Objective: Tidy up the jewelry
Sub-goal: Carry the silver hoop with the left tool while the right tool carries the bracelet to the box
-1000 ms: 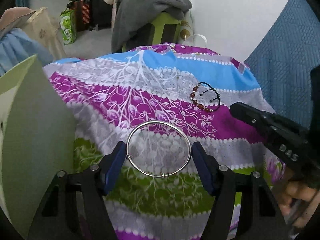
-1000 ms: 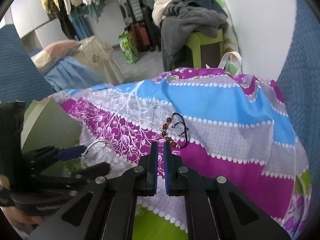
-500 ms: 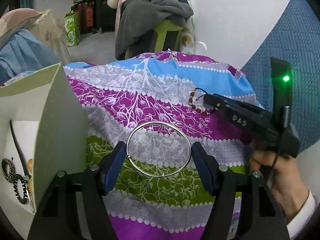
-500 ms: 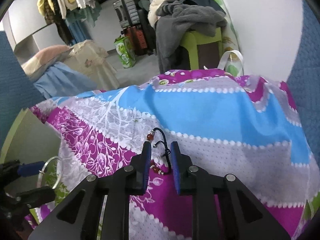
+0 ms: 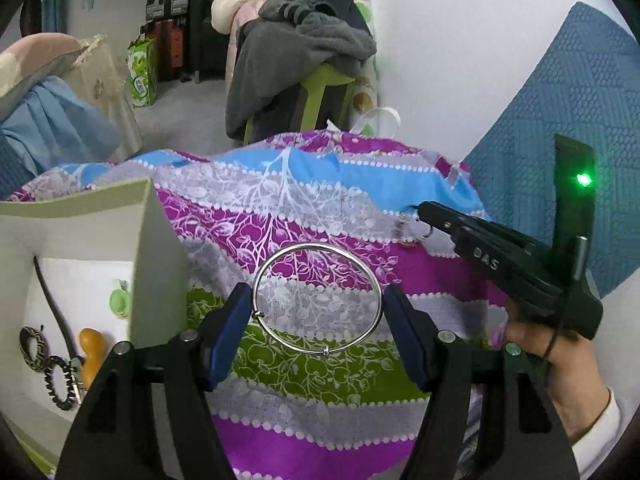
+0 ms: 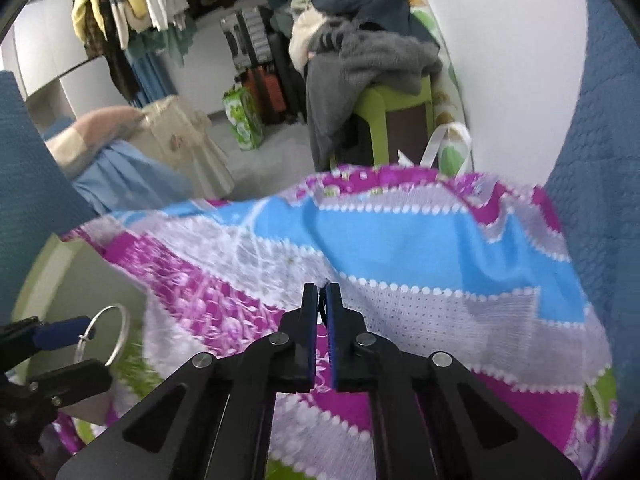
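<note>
The left hand-held gripper (image 5: 318,330) keeps the silver bangle (image 5: 317,299) clamped across its width, now swung beside the open green box (image 5: 152,264). Farther out, the right hand-held gripper (image 6: 321,300) has closed on the beaded bracelet's black cord (image 6: 320,307). Both pieces look ready for boxing. Only the left view shows beads (image 5: 408,234) dangling blurred above the patterned cloth (image 5: 320,208) and trinkets inside the box.
</note>
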### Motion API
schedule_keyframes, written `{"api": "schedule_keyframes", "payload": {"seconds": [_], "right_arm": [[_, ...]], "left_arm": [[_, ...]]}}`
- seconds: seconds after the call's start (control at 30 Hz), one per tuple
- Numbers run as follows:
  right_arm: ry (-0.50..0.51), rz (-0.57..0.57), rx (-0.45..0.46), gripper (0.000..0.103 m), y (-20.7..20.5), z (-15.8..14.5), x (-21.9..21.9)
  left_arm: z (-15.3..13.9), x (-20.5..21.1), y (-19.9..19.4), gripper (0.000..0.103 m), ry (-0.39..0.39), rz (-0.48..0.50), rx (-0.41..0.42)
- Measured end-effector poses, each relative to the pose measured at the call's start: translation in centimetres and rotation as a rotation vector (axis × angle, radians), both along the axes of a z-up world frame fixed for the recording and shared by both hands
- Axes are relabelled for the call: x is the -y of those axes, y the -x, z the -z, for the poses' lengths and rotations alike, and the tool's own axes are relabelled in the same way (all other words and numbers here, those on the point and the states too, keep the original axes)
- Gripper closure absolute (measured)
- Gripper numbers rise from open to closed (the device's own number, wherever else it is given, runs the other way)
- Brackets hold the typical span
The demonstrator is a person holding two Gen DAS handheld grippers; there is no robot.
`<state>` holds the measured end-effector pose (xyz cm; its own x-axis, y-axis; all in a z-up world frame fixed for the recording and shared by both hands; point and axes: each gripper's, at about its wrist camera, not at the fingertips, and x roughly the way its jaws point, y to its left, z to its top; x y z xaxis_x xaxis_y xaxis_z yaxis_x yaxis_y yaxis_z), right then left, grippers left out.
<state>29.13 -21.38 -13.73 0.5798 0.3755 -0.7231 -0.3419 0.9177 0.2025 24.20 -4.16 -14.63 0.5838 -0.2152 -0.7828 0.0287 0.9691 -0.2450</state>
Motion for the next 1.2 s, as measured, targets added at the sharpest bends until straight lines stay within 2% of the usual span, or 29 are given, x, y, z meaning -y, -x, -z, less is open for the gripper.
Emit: {"api": "schedule_keyframes", "payload": {"seconds": [0.27,0.47,0.53,0.6,0.67,0.7,0.73,0.87,1.0,1.2], "right_arm": [[-0.008,0.036,0.037,0.100,3.7,-4.6,-0.2],[0.032,0.062,0.071,0.100,5.1,-8.9,-2.4],[0.025,0.084,0.068,0.100,5.1,-9.2,-2.5],[-0.004,0.084,0.017,0.099,4.4,-8.0,-2.2],[-0.026,0.090,-0.036,0.089,3.8,-6.3,-1.9],[-0.036,0.095,-0.062,0.076,3.8,-4.9,-1.6],[-0.036,0.096,-0.079,0.073,3.6,-3.9,-1.5],[0.033,0.075,-0.138,0.074,3.4,0.5,-2.1],[0.076,0.049,-0.170,0.078,3.0,3.4,-3.1],[0.141,0.025,-0.165,0.086,2.3,5.3,-4.3]], "left_arm": [[-3.2,-2.1,1.9,0.035,0.013,-0.023,0.024],[-6.5,-4.5,3.0,0.035,0.015,-0.033,0.046],[-7.3,-5.3,3.4,0.035,0.012,-0.034,0.050],[-8.0,-6.1,3.9,0.035,0.011,-0.030,0.061],[-8.5,-7.0,4.5,0.035,0.000,-0.028,0.066],[-8.5,-7.4,4.6,0.035,-0.004,-0.030,0.068],[-8.6,-8.0,5.0,0.035,-0.005,-0.036,0.070],[-8.2,-10.2,5.9,0.035,0.004,-0.052,0.064],[-7.4,-12.0,6.6,0.035,0.012,-0.074,0.048],[-6.3,-14.1,7.2,0.035,0.014,-0.104,0.028]]}}
